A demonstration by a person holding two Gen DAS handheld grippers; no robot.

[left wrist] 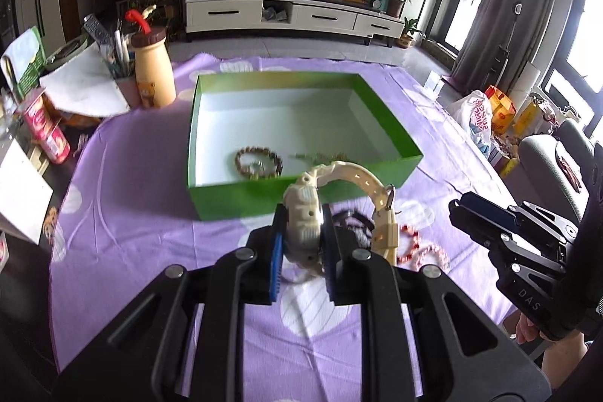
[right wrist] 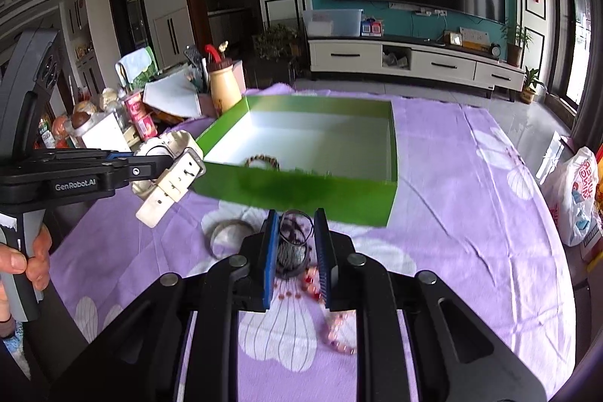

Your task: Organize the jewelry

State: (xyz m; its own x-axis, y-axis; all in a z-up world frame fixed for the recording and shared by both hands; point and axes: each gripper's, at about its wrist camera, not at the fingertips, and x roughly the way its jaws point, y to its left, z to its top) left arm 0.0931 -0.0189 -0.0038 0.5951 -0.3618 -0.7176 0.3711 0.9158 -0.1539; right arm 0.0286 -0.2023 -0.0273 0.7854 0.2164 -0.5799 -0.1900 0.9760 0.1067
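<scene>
Clamped between the blue pads of my left gripper (left wrist: pixel 302 236) is a cream wristwatch (left wrist: pixel 305 217), gripped at its case, with the strap arching up and over to the right and the buckle end hanging down beside the right finger. It hangs above the purple flowered cloth (left wrist: pixel 132 183), just short of the near wall of the green box (left wrist: pixel 241 194). Inside that box, near the front, lie a brown bead bracelet (left wrist: pixel 259 162) and a thin chain I can barely make out. My right gripper (right wrist: pixel 296 251) is closed on a dark coiled bracelet (right wrist: pixel 292 243), whose loops stick up between the pads; the piece is blurred, so I cannot tell its make. On the cloth under it lie a pink and red bead strand (right wrist: pixel 333 323) and, to the left, a silver bangle (right wrist: pixel 226 236). A hand (right wrist: pixel 22 262) grips the left tool's handle at the edge of the right view.
</scene>
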